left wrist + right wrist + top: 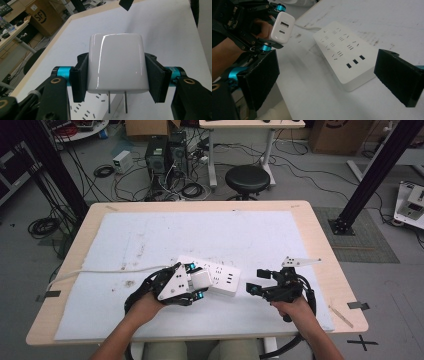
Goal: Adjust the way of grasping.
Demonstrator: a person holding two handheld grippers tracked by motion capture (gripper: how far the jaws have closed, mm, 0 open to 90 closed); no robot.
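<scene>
A white two-port USB charger (pixel 116 62) sits between the pads of my left gripper (pixel 116 75), which is shut on its sides. Its two metal prongs (pixel 109 102) point down over a white power strip (pixel 92 110). In the high view the charger (pixel 202 281) hangs over the near left end of the power strip (pixel 222 276), held by the left gripper (pixel 195 281). My right gripper (pixel 256 281) stands open just right of the strip, nothing between its jaws. In the right gripper view, the right gripper (pixel 327 77) frames the strip (pixel 344 52), with the charger (pixel 282 27) at upper left.
The strip's white cable (pixel 100 270) runs left off the white mat (pixel 200 230) covering the wooden table (pixel 320 235). A black stool (pixel 247 179) and floor cables lie beyond the far edge. Tape marks sit on the table's right side (pixel 358 305).
</scene>
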